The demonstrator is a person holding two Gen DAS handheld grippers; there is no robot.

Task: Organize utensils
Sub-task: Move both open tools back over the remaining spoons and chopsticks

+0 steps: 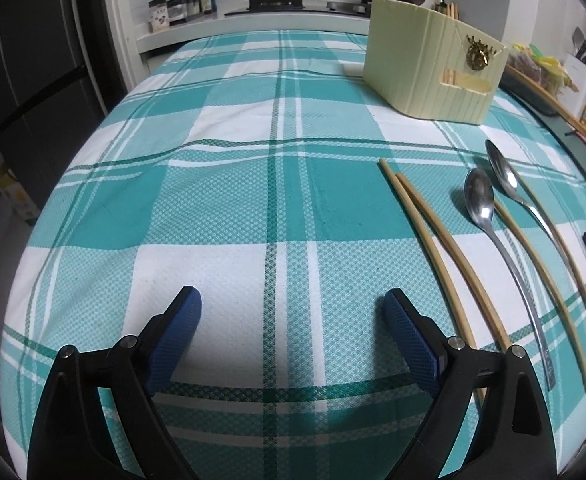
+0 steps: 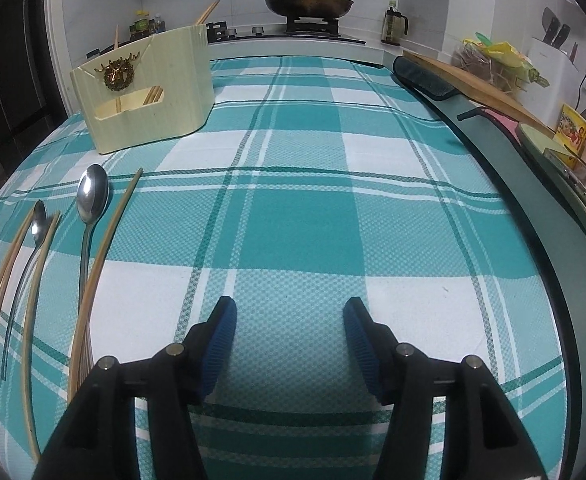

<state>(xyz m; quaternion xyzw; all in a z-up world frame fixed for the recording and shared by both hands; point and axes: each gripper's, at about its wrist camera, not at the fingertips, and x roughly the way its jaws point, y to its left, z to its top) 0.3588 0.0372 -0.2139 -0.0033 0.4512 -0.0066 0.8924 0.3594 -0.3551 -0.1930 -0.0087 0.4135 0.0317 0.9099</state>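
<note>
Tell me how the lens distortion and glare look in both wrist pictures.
Left wrist view: strong fisheye bend, the chopsticks curve and the corners go black; bright glints on the spoons. Right wrist view: the same bulge bows the checked tablecloth, with a bright highlight on the spoon bowl; the utensil holder stays sharp.

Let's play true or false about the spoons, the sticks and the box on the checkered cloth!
1. Two spoons lie on the cloth. True.
2. The left gripper holds a spoon. False: it is open and holds nothing.
3. The cream box already has chopsticks inside. True.
4. The chopsticks on the cloth are stacked in a cross. False: they lie side by side, lengthwise.
5. The right gripper is shut. False: it is open.
</note>
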